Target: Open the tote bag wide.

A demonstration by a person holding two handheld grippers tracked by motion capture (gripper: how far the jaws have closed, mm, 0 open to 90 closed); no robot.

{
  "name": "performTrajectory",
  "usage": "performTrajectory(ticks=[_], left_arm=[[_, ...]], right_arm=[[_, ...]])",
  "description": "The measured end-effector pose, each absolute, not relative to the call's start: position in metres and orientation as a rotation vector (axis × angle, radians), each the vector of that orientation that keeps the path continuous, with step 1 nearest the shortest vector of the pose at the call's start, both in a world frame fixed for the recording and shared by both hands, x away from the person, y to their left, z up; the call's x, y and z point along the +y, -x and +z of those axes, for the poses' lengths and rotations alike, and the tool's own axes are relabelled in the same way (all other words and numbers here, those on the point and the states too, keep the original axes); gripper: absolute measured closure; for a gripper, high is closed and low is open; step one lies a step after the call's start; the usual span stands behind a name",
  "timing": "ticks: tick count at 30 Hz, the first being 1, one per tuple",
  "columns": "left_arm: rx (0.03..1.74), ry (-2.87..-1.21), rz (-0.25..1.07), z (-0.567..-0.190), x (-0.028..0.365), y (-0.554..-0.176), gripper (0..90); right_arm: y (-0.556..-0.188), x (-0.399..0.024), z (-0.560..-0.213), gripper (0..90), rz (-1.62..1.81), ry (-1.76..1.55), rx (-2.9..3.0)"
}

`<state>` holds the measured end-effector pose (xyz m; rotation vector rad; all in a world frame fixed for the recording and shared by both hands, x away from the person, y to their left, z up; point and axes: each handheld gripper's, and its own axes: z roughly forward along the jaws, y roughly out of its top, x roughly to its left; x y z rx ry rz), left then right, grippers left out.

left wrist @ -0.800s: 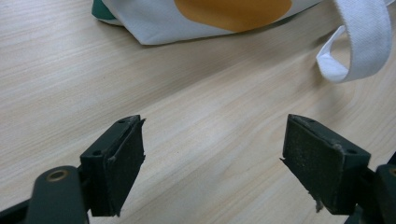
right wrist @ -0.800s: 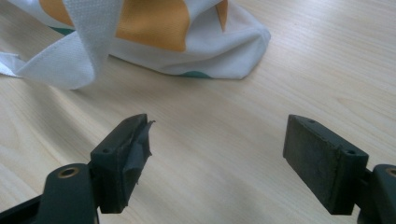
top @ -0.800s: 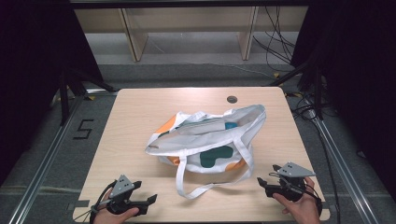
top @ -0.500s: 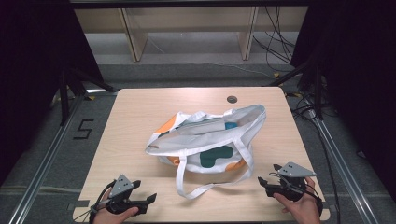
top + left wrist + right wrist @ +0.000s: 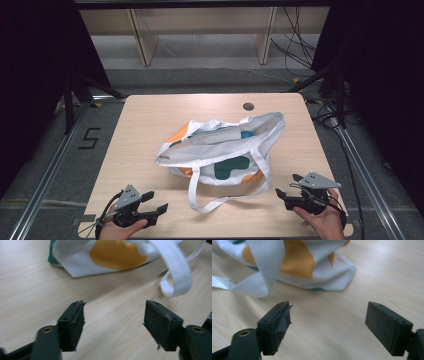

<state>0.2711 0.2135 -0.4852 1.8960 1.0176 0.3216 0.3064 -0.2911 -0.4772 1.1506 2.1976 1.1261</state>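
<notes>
Nothing started: white cloth tote bag with orange and green patches [image 5: 222, 150] untouched mid-counter [image 5: 150, 130]; left hand-held gripper [image 5: 159, 210] at seven o'clock, right hand-held gripper [image 5: 281, 196] at five o'clock (both gaping, empty).

Lab: dark curtains [image 5: 30, 75], floor rails [image 5: 47, 172], cables [image 5: 300, 40].

Pale wooden table [image 5: 150, 125], grey floor [image 5: 45, 165], wooden shelving [image 5: 200, 20] behind.

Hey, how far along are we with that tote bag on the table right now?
Barely started, it seems. The tote bag lies slumped mid-table, its white strap looped toward the near edge, untouched. In hand: nothing; the left gripper and right gripper sit open near the front edge, jaws empty over bare table. Left: reaching in and taking hold of the bag.
</notes>
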Motion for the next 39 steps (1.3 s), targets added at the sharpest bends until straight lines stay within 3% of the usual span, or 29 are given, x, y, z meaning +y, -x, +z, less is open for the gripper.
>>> performTrajectory(ticks=[12, 14, 21, 25, 32, 39], left_arm=[[0.821, -1.872, 0.374, -0.437, 0.185, -0.295, 62.3], [0.808, -1.874, 0.378, -0.434, 0.183, -0.299, 65.3], [0.783, -1.853, 0.396, -0.416, 0.176, -0.326, 80.6], [0.798, -1.85, 0.425, -0.409, 0.176, -0.34, 83.3], [0.814, -1.873, 0.443, -0.401, 0.177, -0.361, 84.8], [0.806, -1.899, 0.443, -0.398, 0.17, -0.374, 85.2]], right_arm=[[-0.303, -0.285, -0.432, 48.7, 1.256, -0.959, 2.18], [-0.304, -0.284, -0.43, 49.5, 1.266, -0.927, 2.183], [-0.308, -0.272, -0.406, 75.3, 1.27, -0.795, 2.177], [-0.315, -0.263, -0.385, 86.6, 1.268, -0.708, 2.153], [-0.351, -0.248, -0.342, 90.0, 1.279, -0.648, 2.074], [-0.383, -0.238, -0.331, 90.0, 1.165, -0.632, 2.131]])
